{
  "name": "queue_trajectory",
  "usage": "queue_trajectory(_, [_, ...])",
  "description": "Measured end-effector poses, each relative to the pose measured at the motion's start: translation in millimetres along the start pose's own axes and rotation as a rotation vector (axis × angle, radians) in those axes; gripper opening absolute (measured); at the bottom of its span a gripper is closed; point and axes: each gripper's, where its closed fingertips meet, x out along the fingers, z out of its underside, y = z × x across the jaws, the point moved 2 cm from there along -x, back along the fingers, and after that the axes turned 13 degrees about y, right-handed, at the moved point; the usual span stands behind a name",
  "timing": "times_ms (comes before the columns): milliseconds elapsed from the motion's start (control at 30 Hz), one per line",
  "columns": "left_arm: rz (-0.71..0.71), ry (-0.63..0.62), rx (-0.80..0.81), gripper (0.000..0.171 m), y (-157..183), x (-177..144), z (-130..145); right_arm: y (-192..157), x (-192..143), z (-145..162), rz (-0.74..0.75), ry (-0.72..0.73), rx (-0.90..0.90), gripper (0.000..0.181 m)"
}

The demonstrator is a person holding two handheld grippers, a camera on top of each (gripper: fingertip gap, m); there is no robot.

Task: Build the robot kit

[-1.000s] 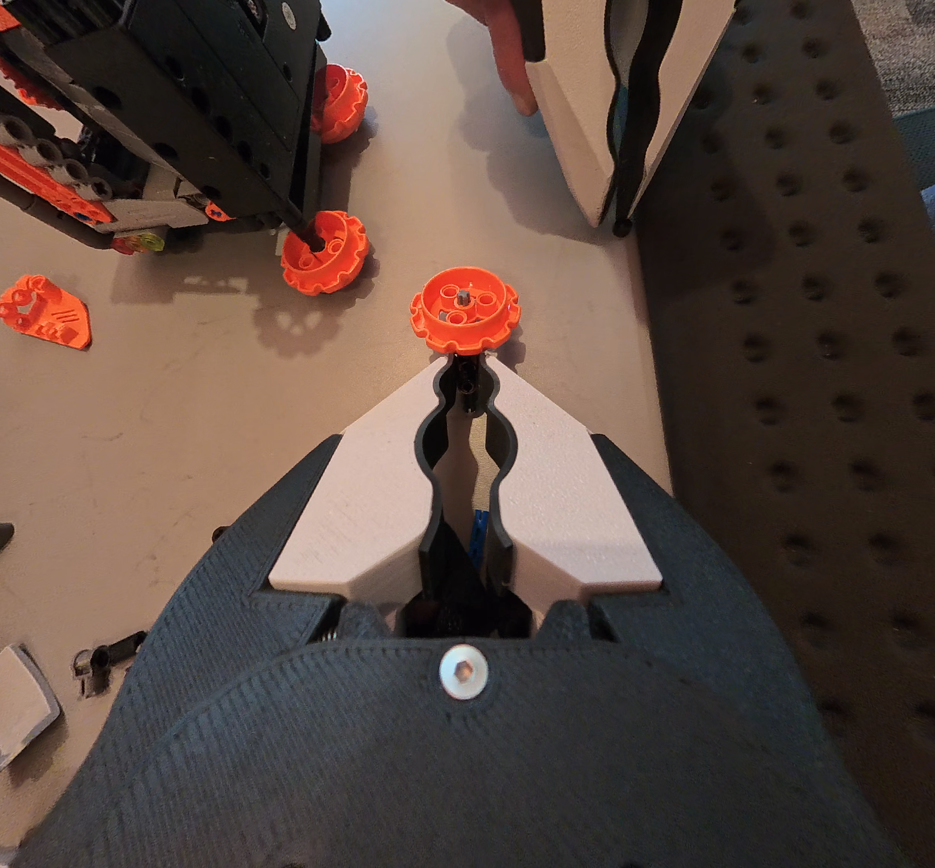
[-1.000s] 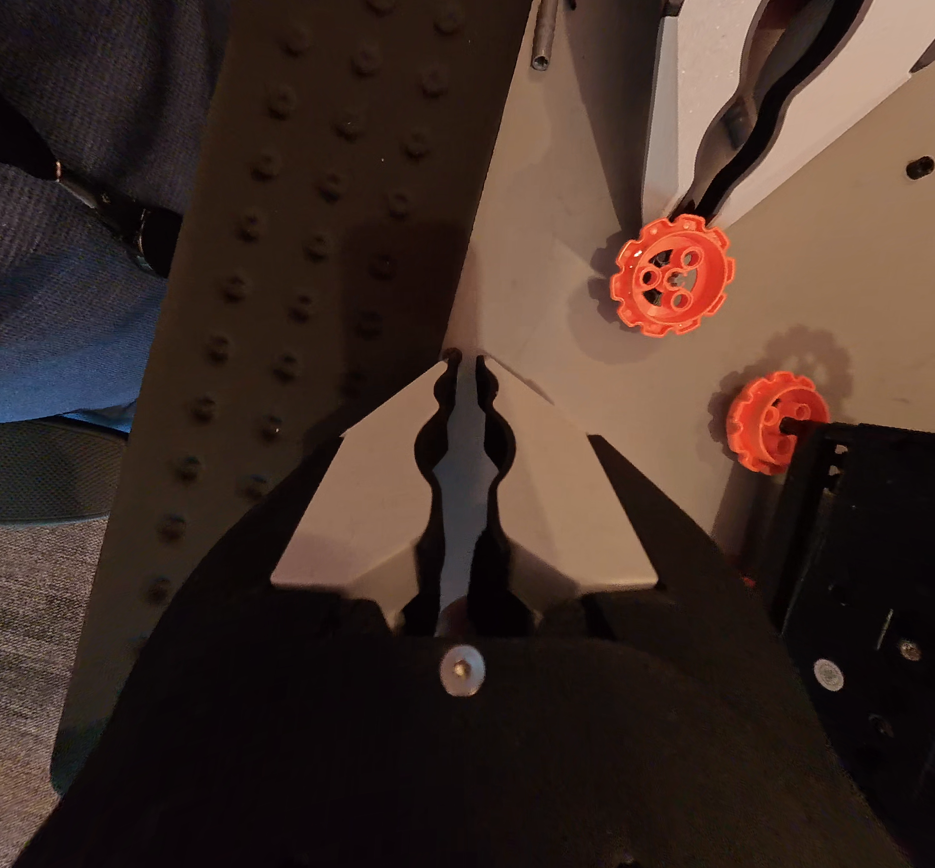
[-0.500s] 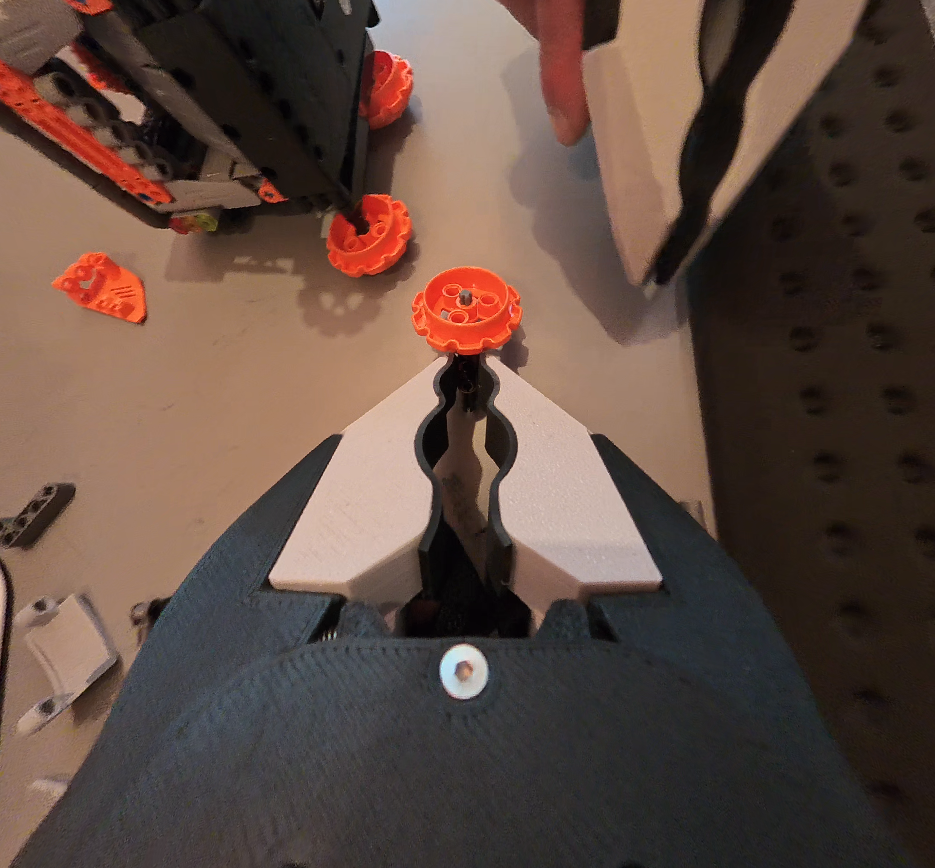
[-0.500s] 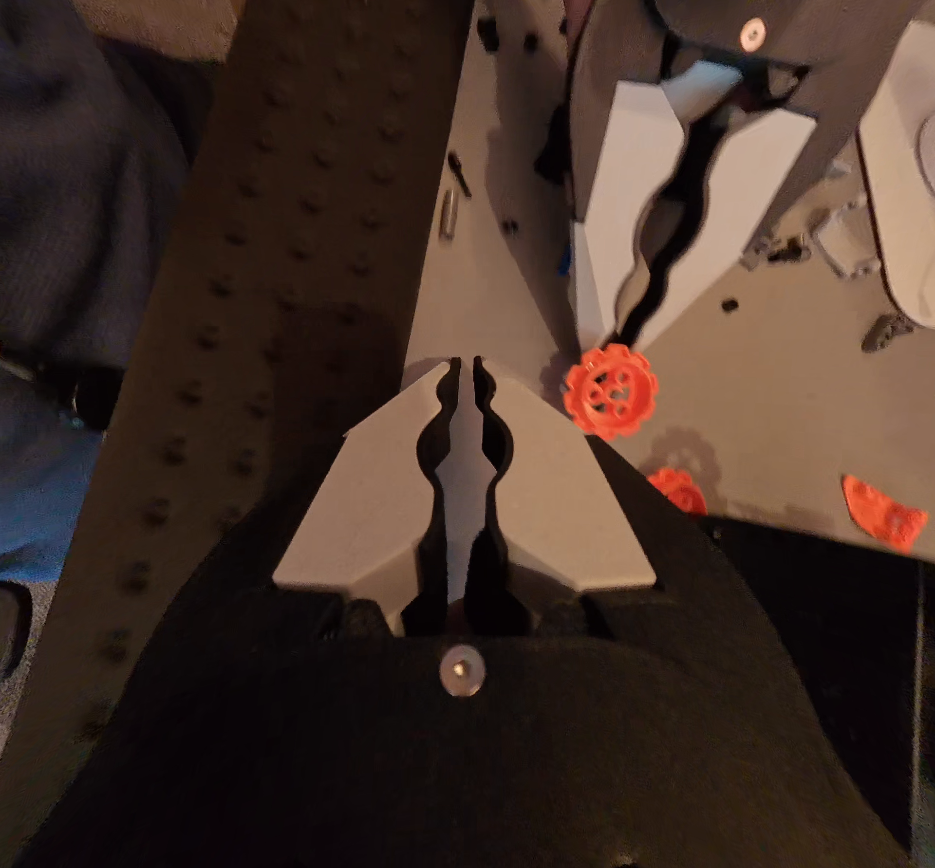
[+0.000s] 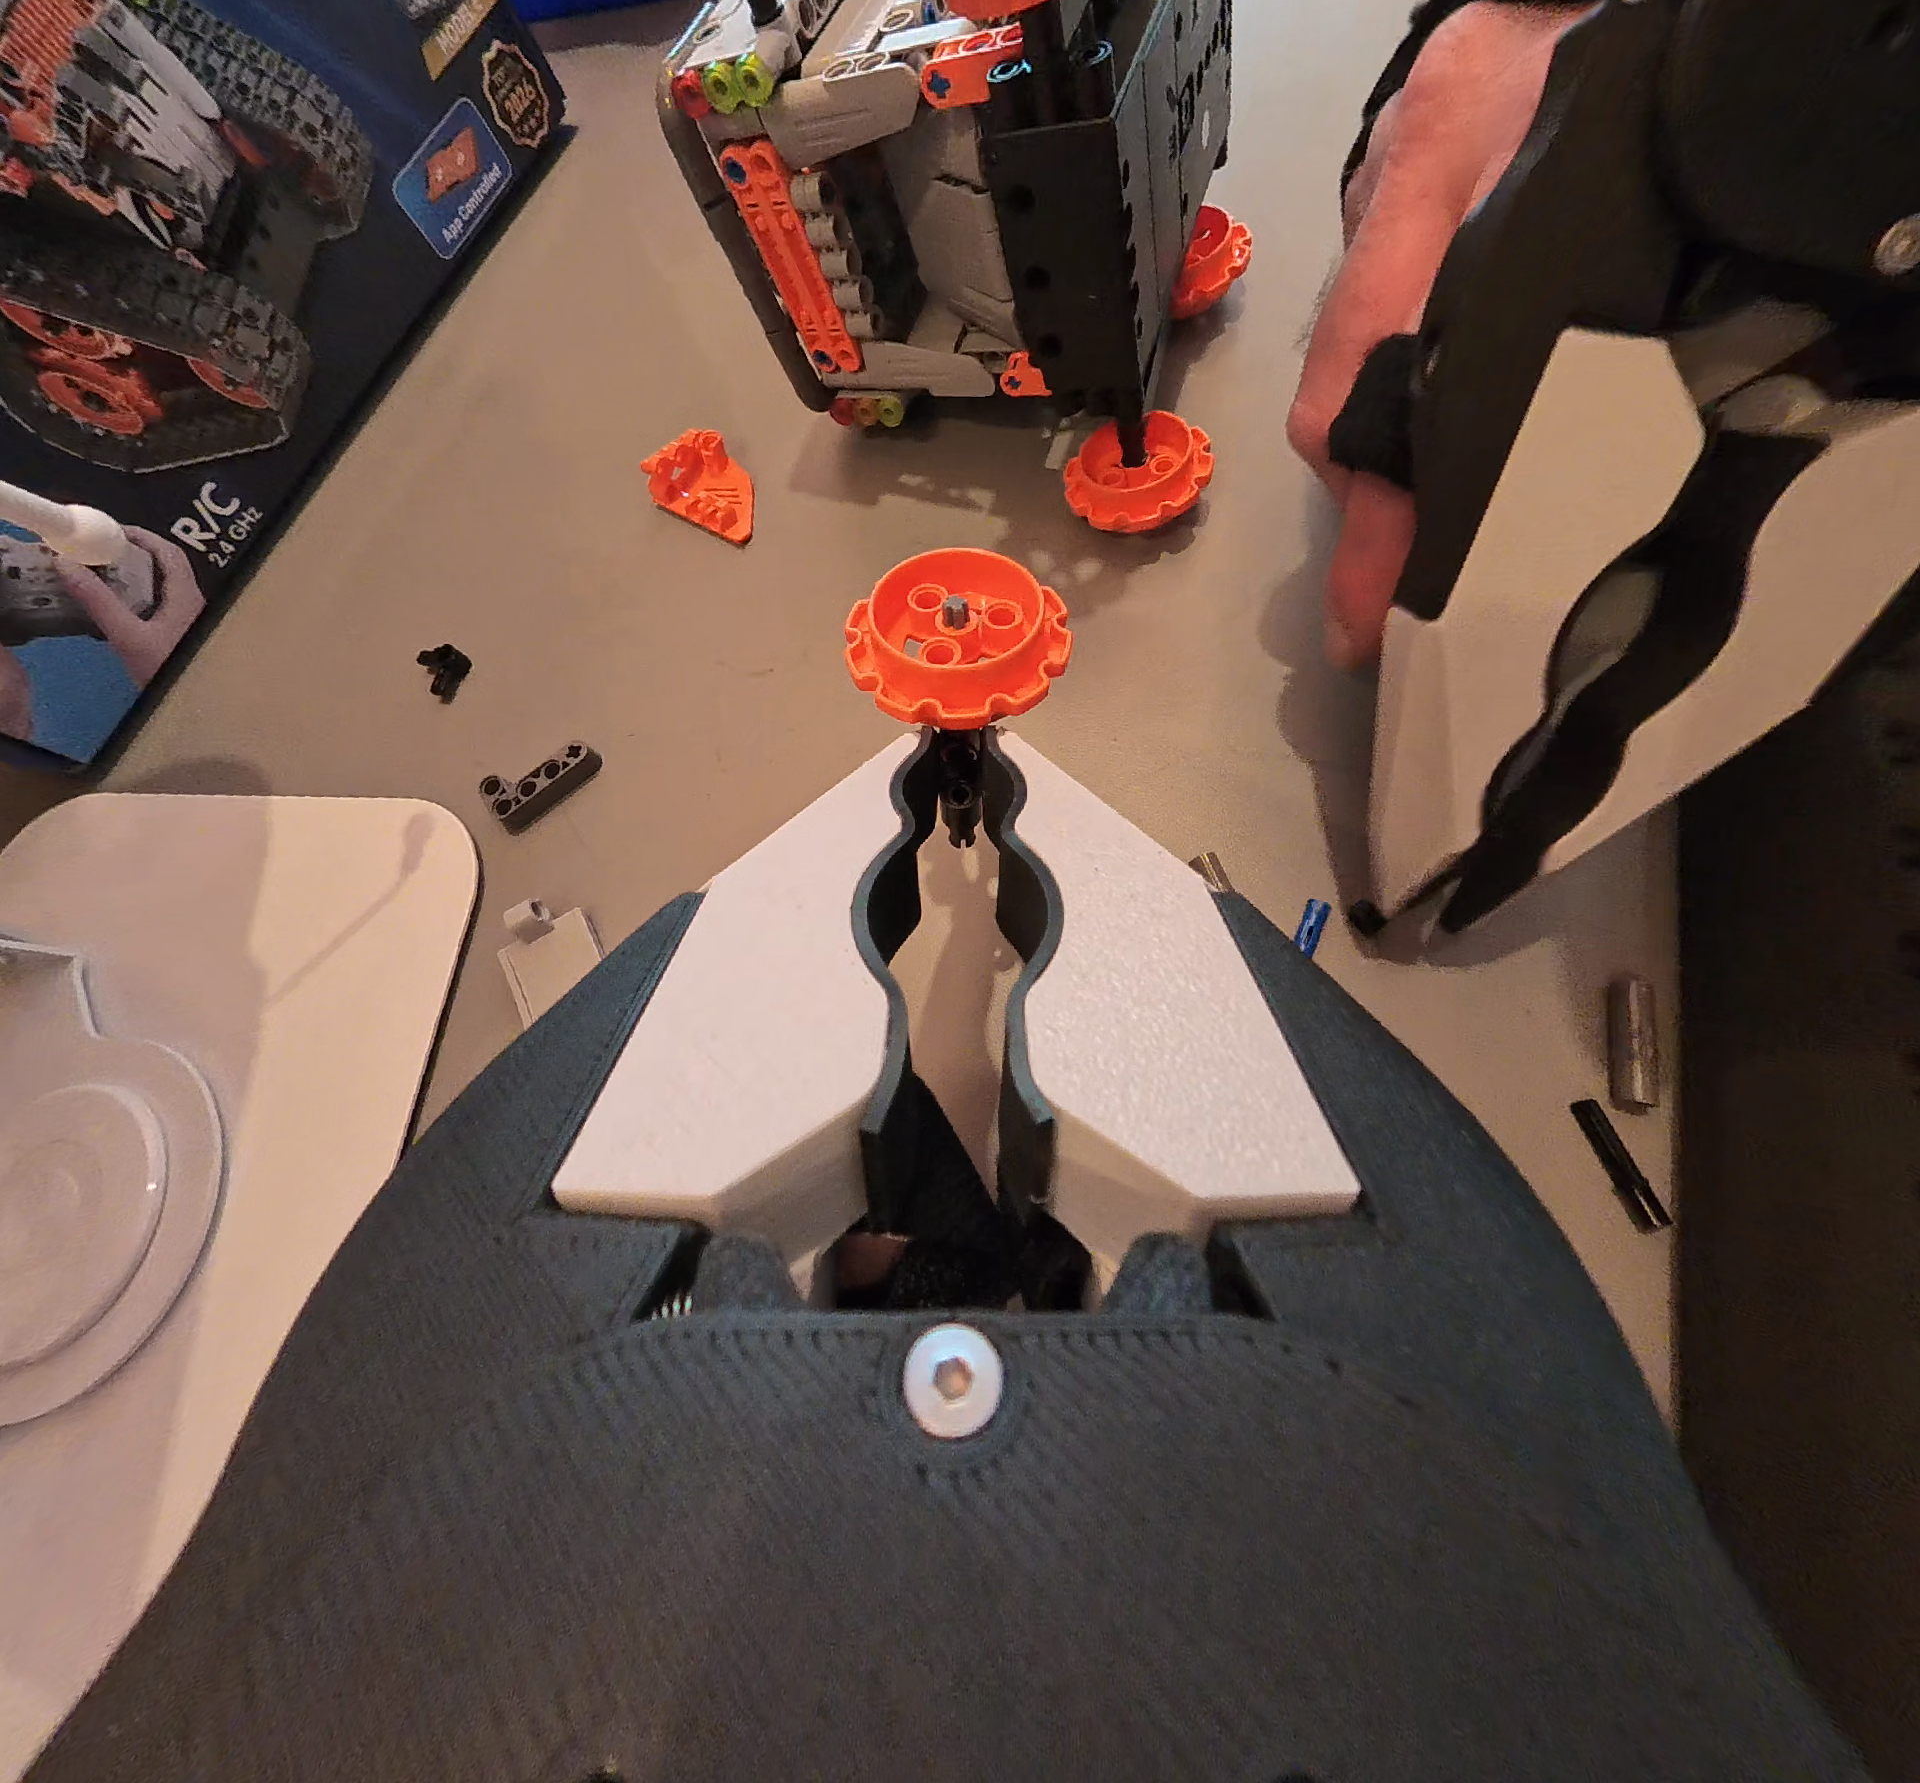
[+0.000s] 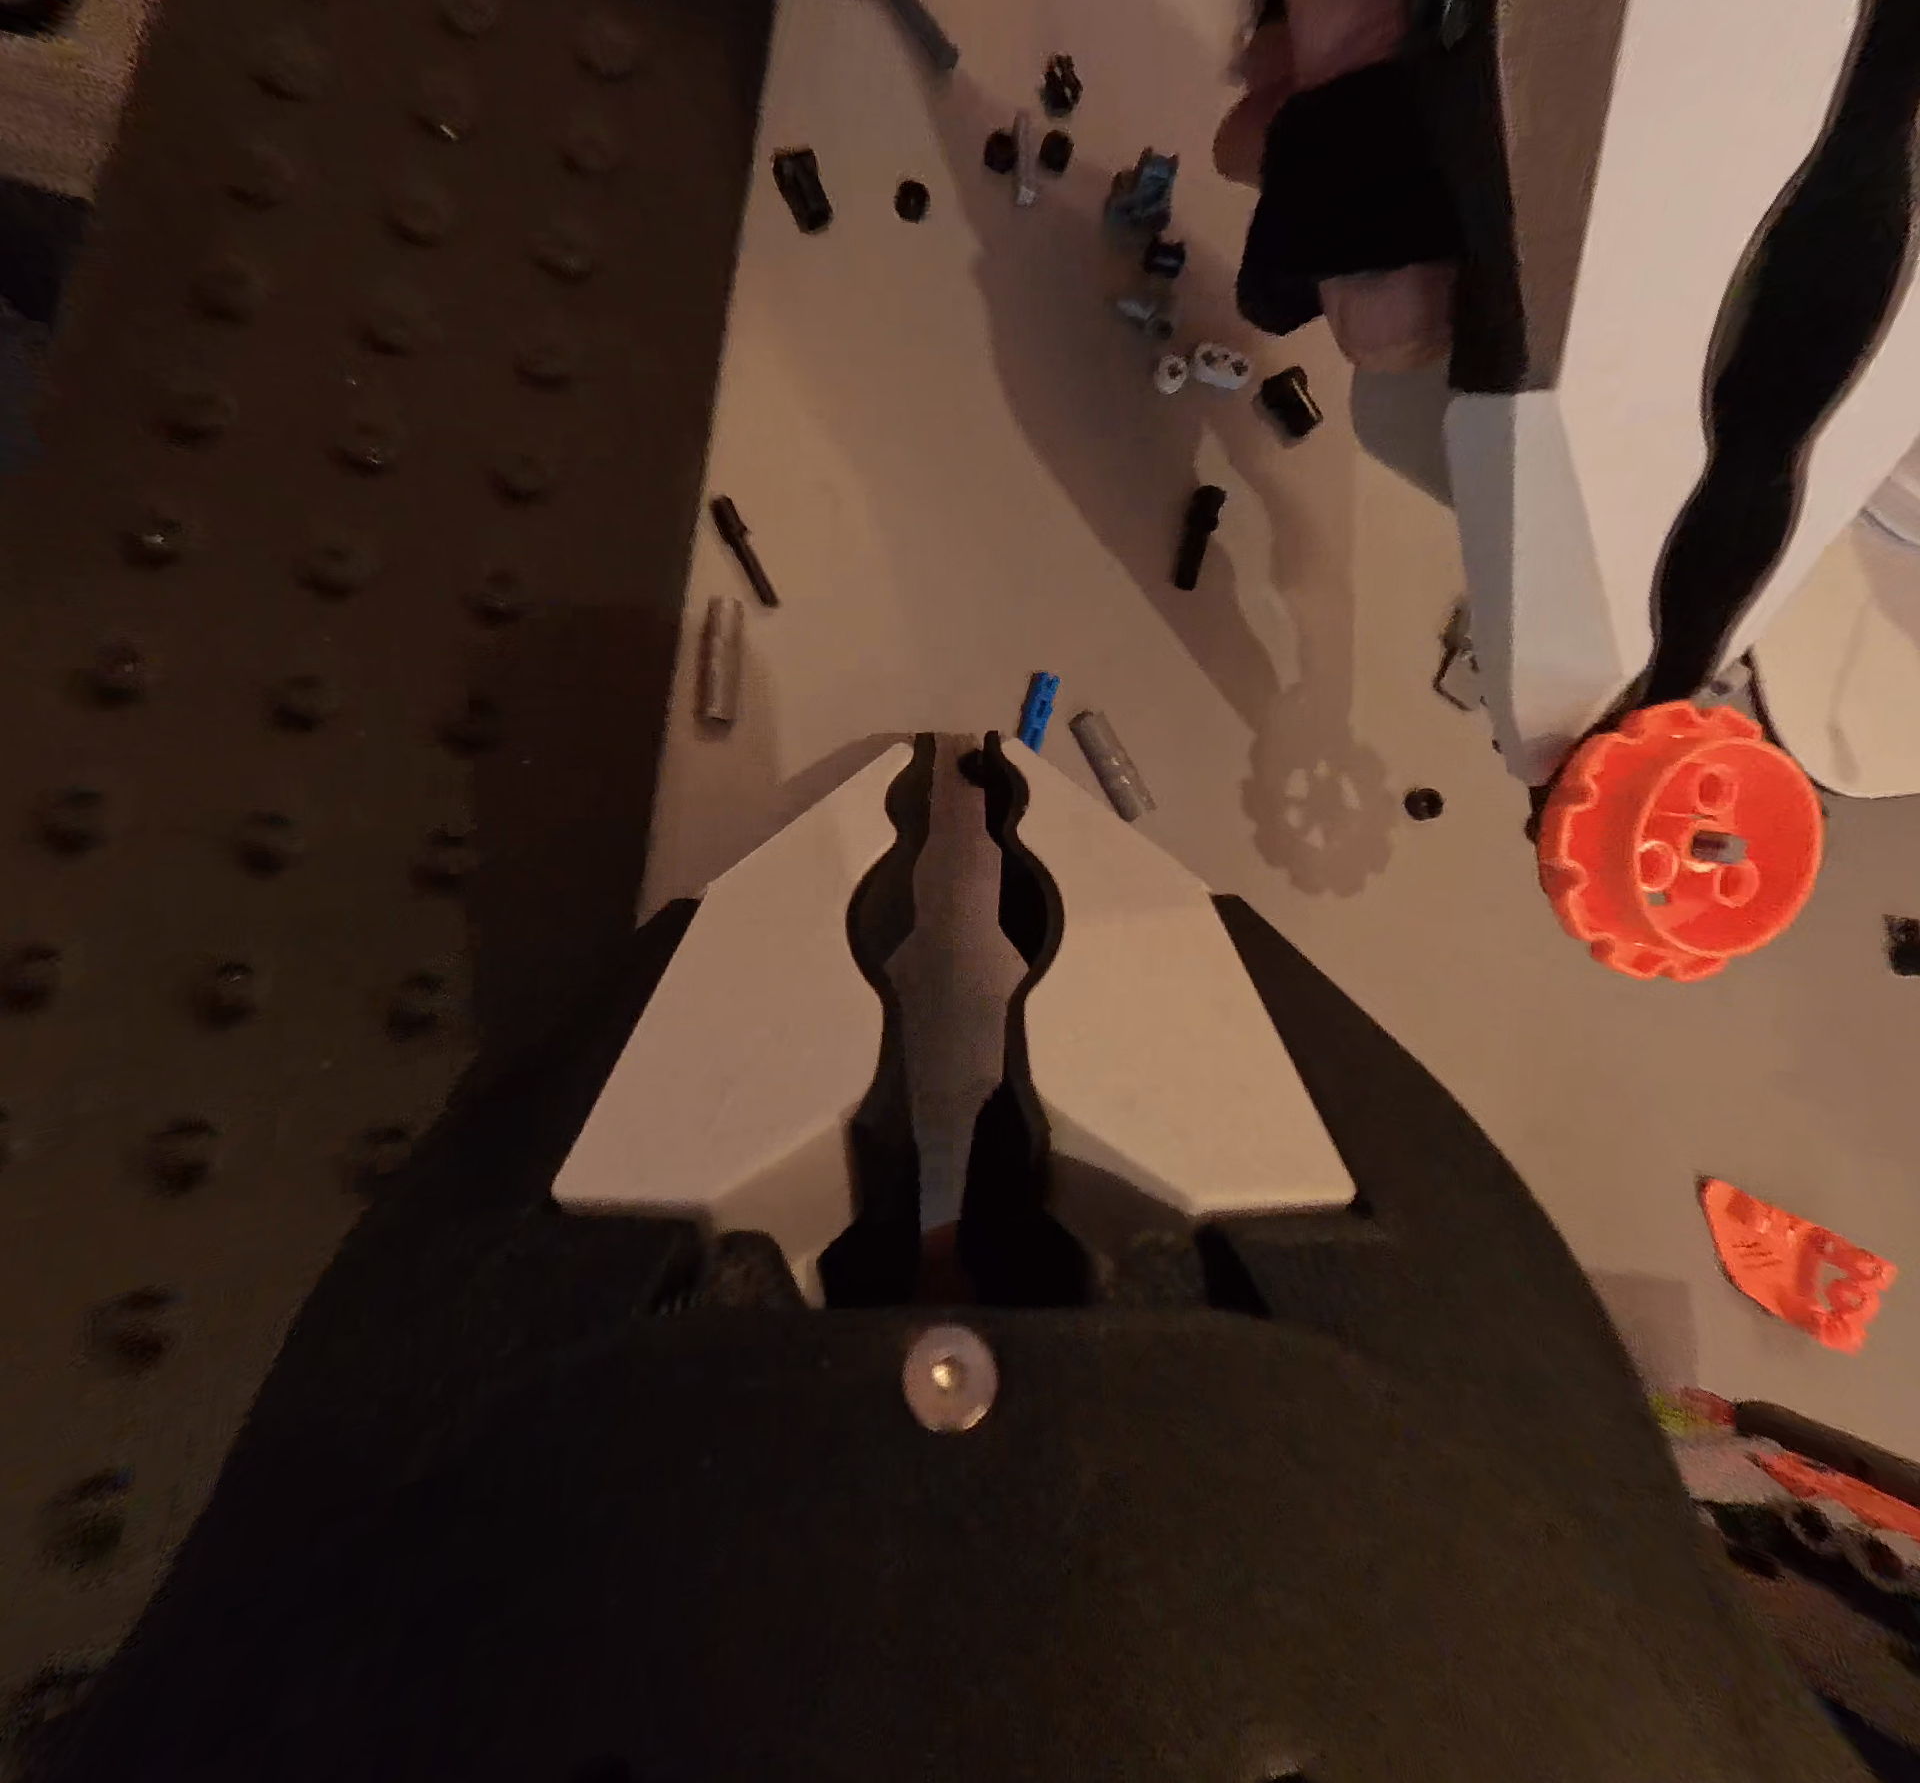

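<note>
The grey table (image 5: 582,611) is matte and lightly scuffed, edged on your right by a black studded mat (image 6: 364,486) and strewn with small plastic bricks. Your left gripper (image 5: 956,757) has drawn back and risen since a second ago, so its view now takes in a glossy printed box (image 5: 208,227) and a smooth white tray (image 5: 312,902) that were out of frame. Its grip is unchanged: the pale, grainy fingers are closed on a short black pin (image 5: 958,788), and the orange wheel (image 5: 956,637), a shallow toothed cup with round holes about a grey hub, rides on that pin clear of the table. Beyond it lies the tipped model vehicle (image 5: 935,175), blocky black and grey with orange beams, one fitted wheel (image 5: 1138,476) resting on the table, and a flat orange panel piece (image 5: 701,486) lies loose nearby. Your right gripper (image 6: 956,746) has swung off the mat's edge and down toward the loose parts. Its tips now sit at a small black piece (image 6: 971,765), just beside a blue pin (image 6: 1039,710) and a grey sleeve (image 6: 1112,777). Only a narrow slit shows between its jaws, and you cannot tell whether they pinch that piece or merely touch it.
</note>
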Motion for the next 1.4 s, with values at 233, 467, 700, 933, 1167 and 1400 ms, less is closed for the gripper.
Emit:
queue_trajectory(233, [0.007,-0.004,0.017,0.007,4.4,2.5,0.2,-2.4,1.0,8.3,-0.012,-0.028,-0.024,0.0])
queue_trajectory(467, [0.021,-0.006,0.021,0.007,6.3,2.9,-0.1,-9.0,-12.5,14.5,-0.04,-0.022,0.026,0.0])
queue_trajectory(700, [0.045,-0.031,0.018,0.007,8.9,4.1,5.5,0.4,2.9,10.5,-0.019,-0.014,0.068,0.009])
queue_trajectory(933, [0.053,-0.031,0.004,0.007,7.2,3.9,7.5,-5.1,8.3,6.2,-0.064,0.0,0.104,0.011])
queue_trajectory(1167, [0.063,-0.041,0.0,0.007,8.8,6.3,10.3,-3.2,14.4,4.1,-0.054,0.003,0.104,0.006])
queue_trajectory(1400, [0.104,-0.033,-0.021,0.007,16.2,8.5,10.6,-4.9,2.9,0.5,-0.053,0.024,0.105,0.004])
